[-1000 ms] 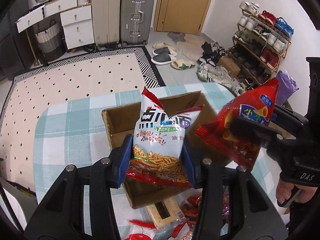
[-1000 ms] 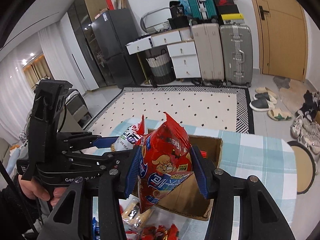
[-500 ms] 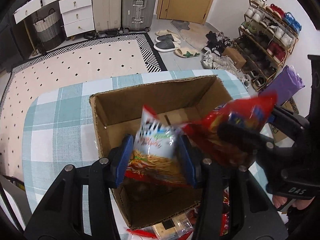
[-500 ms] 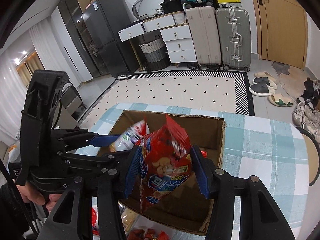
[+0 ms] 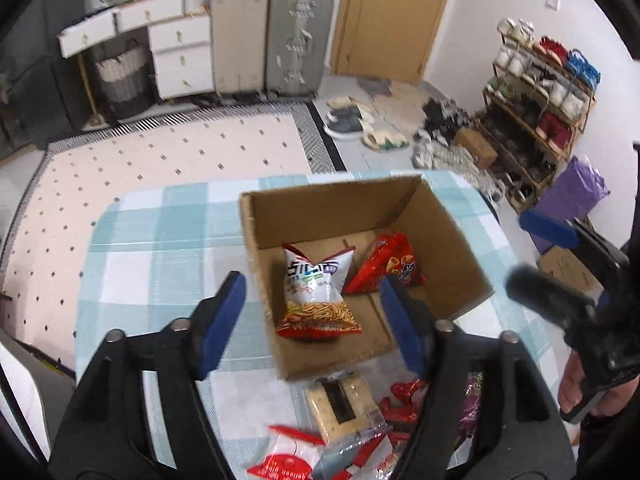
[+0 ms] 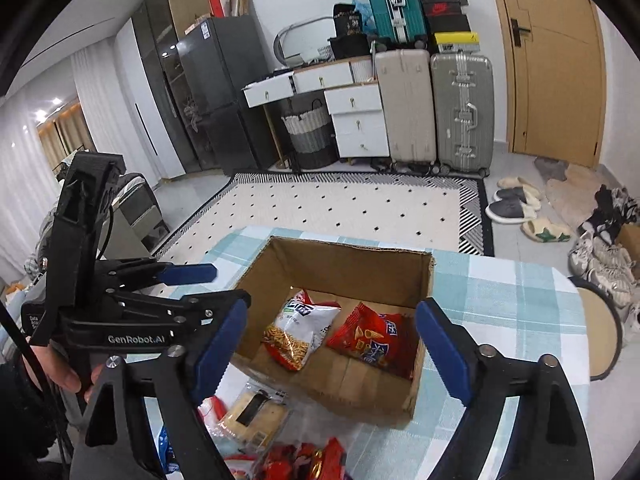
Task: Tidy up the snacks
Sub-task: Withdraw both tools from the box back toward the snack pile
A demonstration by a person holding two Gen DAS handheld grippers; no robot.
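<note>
An open cardboard box [image 5: 332, 208] [image 6: 352, 252] stands on the checked tablecloth. Inside it lie a white noodle-snack bag [image 5: 318, 296] [image 6: 296, 330] and a red chip bag [image 5: 386, 266] [image 6: 370, 334], side by side on the floor of the box. My left gripper [image 5: 312, 320] is open and empty above the near side of the box; it also shows in the right wrist view [image 6: 200, 288]. My right gripper [image 6: 332, 344] is open and empty above the box; it also shows in the left wrist view [image 5: 544, 256].
Several loose snack packets lie on the cloth in front of the box, among them a beige cracker pack [image 5: 344, 404] [image 6: 252, 412] and red wrappers [image 5: 400, 404] [image 6: 308, 460]. The table's [image 5: 160, 248] far edge drops to a rug. A round stool [image 6: 600, 328] stands at the right.
Both grippers have opened and let go of their bags. The white bag and the red bag now lie in the box. Both grippers have drawn back and up.
</note>
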